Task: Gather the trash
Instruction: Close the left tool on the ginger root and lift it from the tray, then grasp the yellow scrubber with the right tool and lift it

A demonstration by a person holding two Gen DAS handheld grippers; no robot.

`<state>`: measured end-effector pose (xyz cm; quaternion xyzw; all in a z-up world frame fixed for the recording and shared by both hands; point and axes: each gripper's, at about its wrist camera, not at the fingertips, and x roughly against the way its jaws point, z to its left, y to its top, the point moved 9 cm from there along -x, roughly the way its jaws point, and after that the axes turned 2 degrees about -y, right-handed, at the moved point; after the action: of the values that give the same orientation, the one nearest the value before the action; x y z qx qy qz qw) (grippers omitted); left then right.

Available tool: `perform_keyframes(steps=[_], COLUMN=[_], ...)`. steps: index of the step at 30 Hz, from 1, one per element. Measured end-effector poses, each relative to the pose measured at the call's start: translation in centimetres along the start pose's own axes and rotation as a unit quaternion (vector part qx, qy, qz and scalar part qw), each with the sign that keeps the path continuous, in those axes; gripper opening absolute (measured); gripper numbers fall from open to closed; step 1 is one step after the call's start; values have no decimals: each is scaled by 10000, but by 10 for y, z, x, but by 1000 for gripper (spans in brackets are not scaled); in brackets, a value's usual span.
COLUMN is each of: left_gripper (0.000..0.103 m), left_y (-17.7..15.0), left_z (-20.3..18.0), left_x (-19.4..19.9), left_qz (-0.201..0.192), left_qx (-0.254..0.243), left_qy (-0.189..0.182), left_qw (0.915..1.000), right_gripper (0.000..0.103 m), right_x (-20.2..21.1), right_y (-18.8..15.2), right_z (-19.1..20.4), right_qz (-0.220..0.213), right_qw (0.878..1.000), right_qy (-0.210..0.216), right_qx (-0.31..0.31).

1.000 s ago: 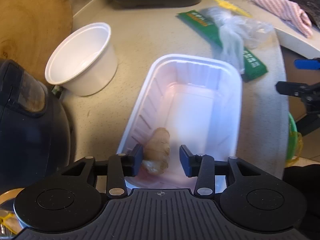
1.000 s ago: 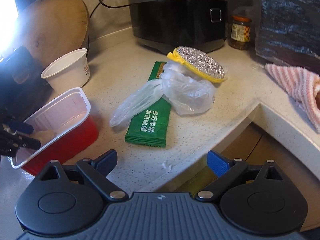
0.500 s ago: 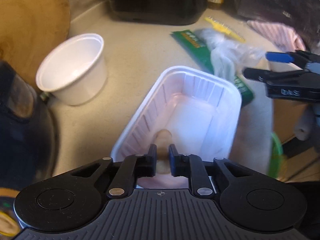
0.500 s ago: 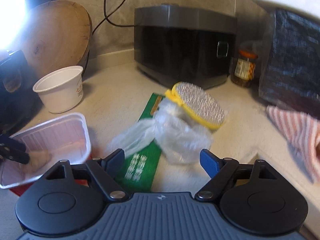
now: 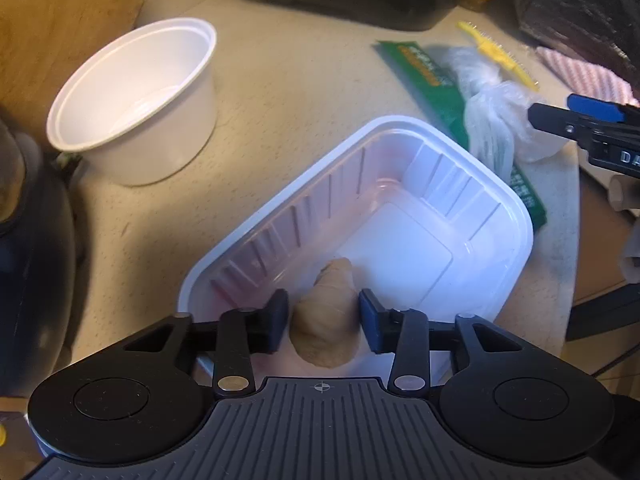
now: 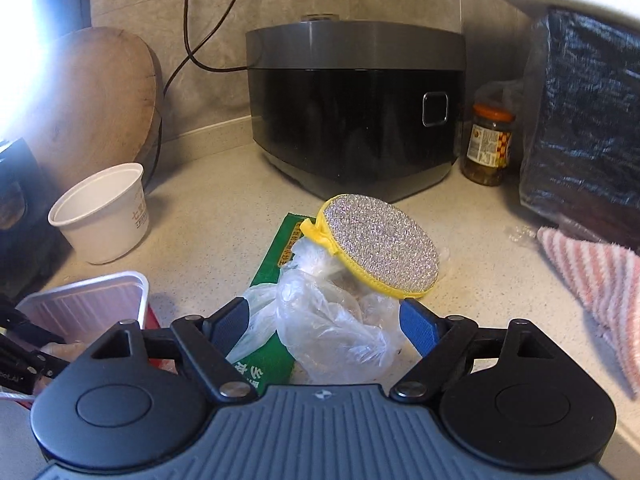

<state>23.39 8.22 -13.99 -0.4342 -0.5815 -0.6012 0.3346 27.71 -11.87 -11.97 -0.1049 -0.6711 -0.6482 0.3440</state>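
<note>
A piece of ginger [image 5: 326,322] lies in the near end of a white plastic tray [image 5: 516,208] with red outer walls. My left gripper [image 5: 323,322] is open, its fingers on either side of the ginger with small gaps. My right gripper [image 6: 324,326] is open with a crumpled clear plastic bag [image 6: 340,332] between its fingers. The bag lies on a green wrapper [image 6: 272,268] and shows in the left wrist view [image 5: 500,120] too. The right gripper's fingertips [image 5: 576,114] enter the left view from the right.
A white paper bowl [image 5: 136,100] stands left of the tray. A yellow-rimmed scouring pad [image 6: 380,244] leans on the bag. A black rice cooker [image 6: 356,108], a jar [image 6: 488,144], a wooden board [image 6: 96,100] and a striped cloth [image 6: 592,272] ring the counter. The counter edge is at right.
My left gripper, shut on the ginger half a second ago, has opened; the ginger rests in the tray. My right gripper moved forward and down around the plastic bag.
</note>
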Motion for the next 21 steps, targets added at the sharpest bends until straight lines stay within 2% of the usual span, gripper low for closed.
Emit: perform_keyframes(steps=[3,8,10,12,13,14,17,18,21], left_gripper=[41,41,41,41,41,41,41,41,41], left_y=[-4,-2,-2,-1,-1,-2,-4,-5,-4], left_z=[-3,5,11,15,16,16,13,11,8], left_x=[3,23,37,51,57,64,81,84,88], left_qz=[-65,-639,-896,-1124,-1224,-1337,-1603,-1656,-1752], left_qx=[93,333,560,766,840,891,986,1003,1032], left_qy=[-76,114,62,-12,-24,-35,-118,-152,-249], left_qw=[9999,9973,9944,9907,9889,9870,9821,9810,9788], right_gripper=[83,84,84,83,76,56,39,26,17], right_x=[-6,-36,-53,-71,-75,-76,-61,-56,-36], right_y=[14,36,38,38,37,37,45,48,62], right_z=[-5,-3,-1,-6,-8,-10,-12,-13,-15], right_qz=[-96,51,178,373,458,528,526,521,448], right_qw=[9996,9958,9931,9918,9918,9923,9964,9972,9989], right_qy=[-198,-541,-618,-755,-769,-718,-374,-272,-27], right_qx=[189,733,981,958,917,854,550,463,142])
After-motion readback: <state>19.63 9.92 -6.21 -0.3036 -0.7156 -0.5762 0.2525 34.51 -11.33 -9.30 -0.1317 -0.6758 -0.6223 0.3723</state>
